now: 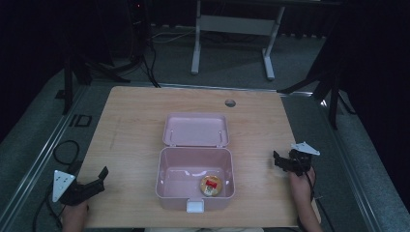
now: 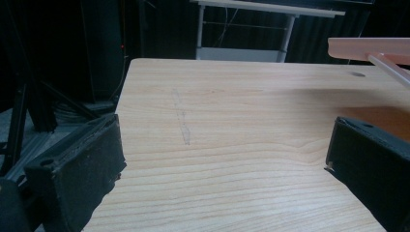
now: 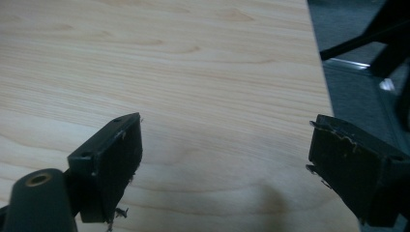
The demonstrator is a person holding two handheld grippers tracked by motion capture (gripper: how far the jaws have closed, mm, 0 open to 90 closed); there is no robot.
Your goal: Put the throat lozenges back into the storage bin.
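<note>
The left gripper (image 1: 99,178) is being held at about eight o'clock on the table (image 1: 130,121), its jaws spread wide and nothing gripped between them; in the left gripper view only bare wood grain is lying between the two black pads (image 2: 87,164). The right gripper (image 1: 279,161) is being held at about four o'clock, near the table's right edge, jaws likewise parted wide and empty (the right gripper view is showing plain tabletop between them).

Between the two, at the near centre, the pink box (image 1: 167,193) is standing open, its lid (image 1: 196,129) laid back flat toward twelve o'clock. A small round packet (image 1: 211,184) with a red and yellow label is lying inside, at the box's five o'clock corner. A white latch (image 1: 195,207) is projecting from the front wall at six o'clock.

The step being judged as in hand is the closing of the box. It is probably being served best if the lid's far edge is approached from twelve o'clock by one gripper while the box wall is being steadied by the other, so the light body is not being pushed along the wood. The lid is best swung down slowly, and the latch pressed only once the rims are meeting squarely.
</note>
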